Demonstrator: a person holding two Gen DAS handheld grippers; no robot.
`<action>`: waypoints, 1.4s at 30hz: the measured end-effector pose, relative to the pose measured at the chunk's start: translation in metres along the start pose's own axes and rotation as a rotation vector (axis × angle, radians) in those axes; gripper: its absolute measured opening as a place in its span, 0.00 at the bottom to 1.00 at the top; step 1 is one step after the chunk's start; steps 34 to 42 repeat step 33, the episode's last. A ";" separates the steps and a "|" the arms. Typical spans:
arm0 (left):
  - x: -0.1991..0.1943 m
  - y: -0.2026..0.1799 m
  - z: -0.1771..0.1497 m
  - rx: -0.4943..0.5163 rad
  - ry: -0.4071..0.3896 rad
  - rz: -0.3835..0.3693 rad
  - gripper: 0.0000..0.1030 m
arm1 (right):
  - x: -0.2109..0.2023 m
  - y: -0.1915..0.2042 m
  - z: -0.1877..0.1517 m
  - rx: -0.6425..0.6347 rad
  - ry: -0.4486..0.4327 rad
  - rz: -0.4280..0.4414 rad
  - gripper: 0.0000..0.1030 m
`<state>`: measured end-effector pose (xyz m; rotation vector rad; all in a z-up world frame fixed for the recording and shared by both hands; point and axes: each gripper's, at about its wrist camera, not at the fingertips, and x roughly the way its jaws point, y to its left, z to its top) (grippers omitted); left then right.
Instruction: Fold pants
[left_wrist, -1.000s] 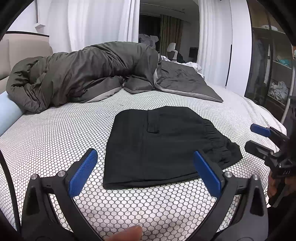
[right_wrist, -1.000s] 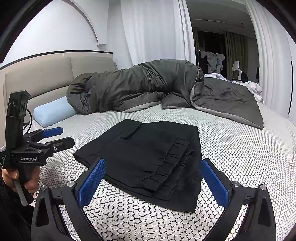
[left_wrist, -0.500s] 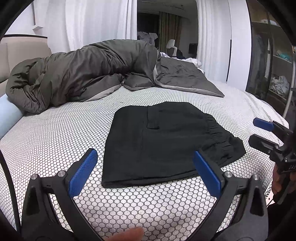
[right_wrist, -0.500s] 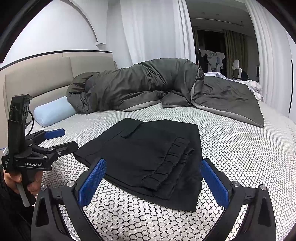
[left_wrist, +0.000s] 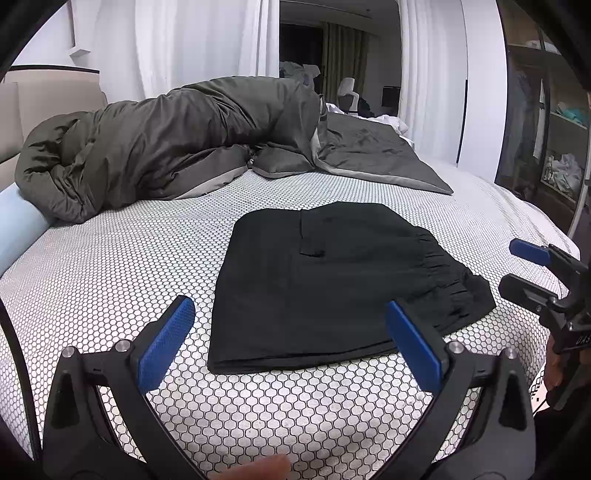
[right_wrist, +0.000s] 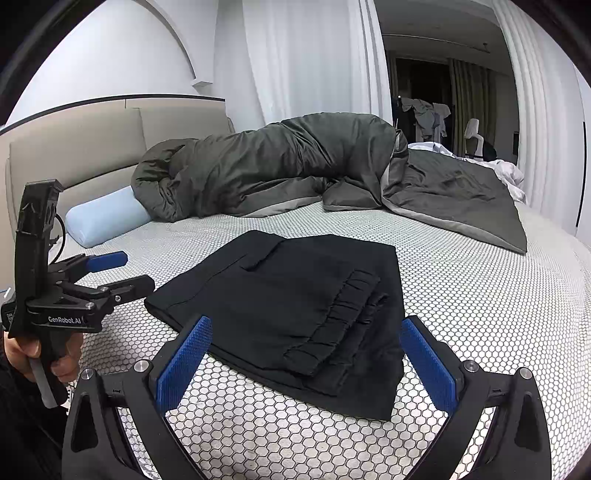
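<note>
Black pants lie folded into a flat rectangle on the honeycomb-patterned bed sheet, with the gathered waistband on the right side. In the right wrist view the same pants show the waistband nearest the camera. My left gripper hovers open in front of the pants' near edge, holding nothing. My right gripper is open too, just above the waistband corner, with nothing in it. Each gripper appears in the other's view: the right one at the far right, the left one at the far left, hand-held.
A bulky dark green-grey duvet is heaped across the back of the bed. A pale blue pillow lies by the beige headboard. White curtains hang behind. An open wardrobe stands on the right.
Both grippers have drawn back slightly and lifted from the folded pants, which lie unmoved. Both stay open.
</note>
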<state>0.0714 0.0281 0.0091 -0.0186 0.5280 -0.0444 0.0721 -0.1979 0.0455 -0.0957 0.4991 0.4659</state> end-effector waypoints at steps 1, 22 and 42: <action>0.000 0.001 0.000 -0.001 -0.001 -0.002 0.99 | 0.000 0.000 0.000 0.001 0.000 0.002 1.00; 0.000 0.001 0.001 0.007 0.004 -0.002 0.99 | -0.001 -0.005 0.000 0.007 0.000 -0.007 1.00; -0.001 0.006 0.002 0.021 -0.001 -0.010 0.99 | 0.001 -0.003 0.000 -0.001 0.003 -0.008 1.00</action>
